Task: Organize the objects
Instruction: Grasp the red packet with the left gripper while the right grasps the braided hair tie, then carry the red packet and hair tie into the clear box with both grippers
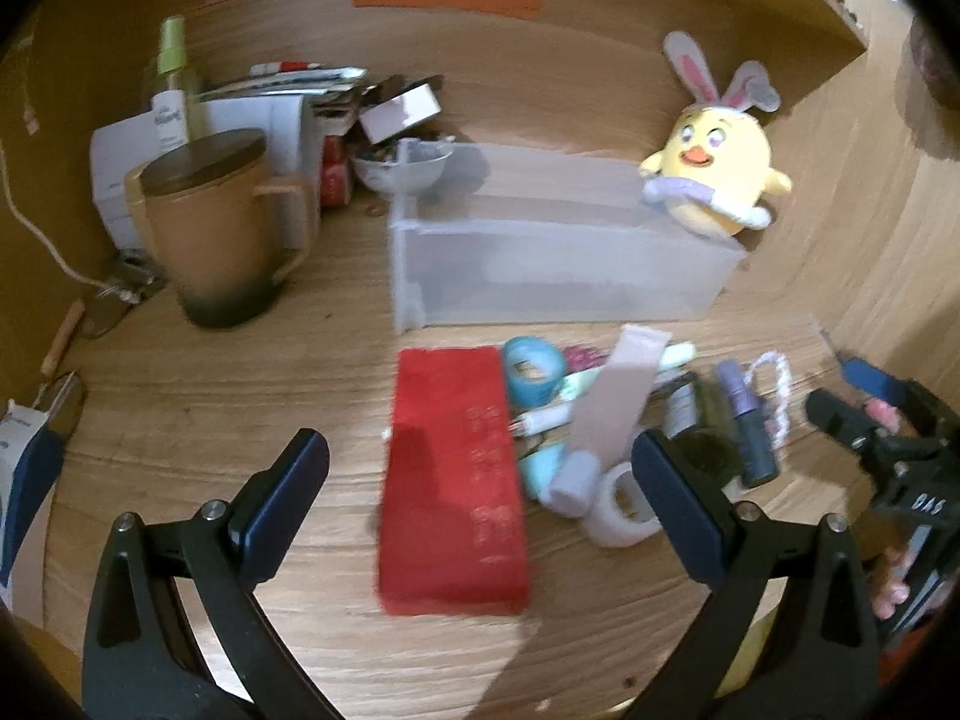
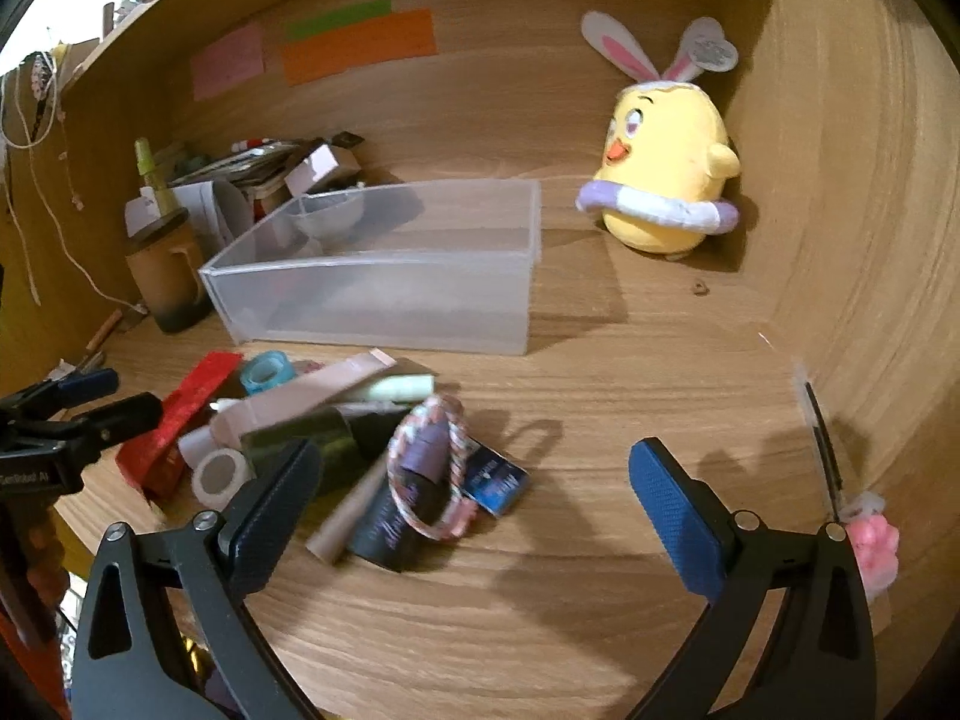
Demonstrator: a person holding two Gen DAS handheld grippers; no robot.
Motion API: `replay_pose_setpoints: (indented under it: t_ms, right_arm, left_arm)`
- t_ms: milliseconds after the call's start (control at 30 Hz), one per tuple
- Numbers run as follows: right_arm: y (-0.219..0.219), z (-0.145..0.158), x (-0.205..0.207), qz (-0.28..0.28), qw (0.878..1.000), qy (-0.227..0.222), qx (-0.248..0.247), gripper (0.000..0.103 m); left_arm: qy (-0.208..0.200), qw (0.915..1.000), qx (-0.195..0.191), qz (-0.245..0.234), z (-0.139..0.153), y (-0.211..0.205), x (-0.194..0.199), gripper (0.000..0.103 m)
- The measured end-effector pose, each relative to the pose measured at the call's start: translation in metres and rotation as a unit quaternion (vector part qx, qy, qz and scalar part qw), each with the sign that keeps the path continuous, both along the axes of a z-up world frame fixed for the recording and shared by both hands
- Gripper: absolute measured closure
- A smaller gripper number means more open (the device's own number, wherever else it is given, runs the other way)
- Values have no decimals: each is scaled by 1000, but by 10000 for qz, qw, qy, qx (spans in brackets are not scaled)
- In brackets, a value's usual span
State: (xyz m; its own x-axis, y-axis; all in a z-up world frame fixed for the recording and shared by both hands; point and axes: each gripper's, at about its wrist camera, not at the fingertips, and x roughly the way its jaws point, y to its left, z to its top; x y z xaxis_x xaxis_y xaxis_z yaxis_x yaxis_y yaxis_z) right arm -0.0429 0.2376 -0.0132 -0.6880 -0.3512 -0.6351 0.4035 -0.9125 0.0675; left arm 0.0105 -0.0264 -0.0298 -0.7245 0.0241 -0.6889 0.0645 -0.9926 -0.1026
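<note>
I hold 2 grippers above a wooden desk (image 2: 600, 540) set in a wood-walled alcove. My left gripper (image 1: 480, 480) has its blue-padded jaws spread wide and holds nothing; a red box (image 1: 453, 474) lies flat on the desk between them, touching neither pad as far as I can tell. My right gripper (image 2: 474, 492) is also spread wide and empty, hanging over bare wood just right of a heap of small items. That heap lies beside the red box, on its right, and includes a blue tape roll (image 1: 531, 369), a white tape roll (image 1: 621, 504), a long pale pink tube (image 1: 612, 408), a purple bottle (image 1: 750, 420), a braided pink and white loop (image 2: 429, 468) draped over dark bottles, and a small blue packet (image 2: 495, 483). Behind the heap stands a clear plastic bin (image 2: 384, 294), and nothing shows inside it. A yellow chick plush (image 2: 666, 186) with bunny ears sits upright in the back right corner, near the bin. At the back left stand a brown lidded mug (image 1: 222, 228), a green-capped spray bottle (image 1: 171, 84) and a pile of papers and boxes (image 1: 282, 102). Pink, green and orange sticky notes (image 2: 354, 45) are on the back wall. Both views are slightly blurred.
</note>
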Motion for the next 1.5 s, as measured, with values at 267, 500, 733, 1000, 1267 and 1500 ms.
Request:
replay_pose_setpoints:
  t_ms: [267,500,733,1000,1267,1500]
  right_arm:
    - [15,-21,-7,-71,9987,-501,-68,15]
    - [16,-30,-8,20,9975,-679,-185,21]
    - [-2,-22,-8,344,9977,-524,-271,35]
    - [-18,-25,-16,519,9964,-591,-319,84]
    - [-18,-11,-11,532,9976,-278,-360,94]
    - [-15,10,-9,581,9969,14,-535,96]
  left_arm:
    - [-497,9985,163,152,-27,-17,-9,16]
    - [-577,9981,32,219,-36,-14,-4,22]
    - [-547,9980,34,313,-38,-19,-2,48]
    - [-377,9985,77,401,-33,-23,6,49]
    - [-3,9990,98,437,-10,-24,14,49]
    - [333,9987,148,360,13,-18,9,49]
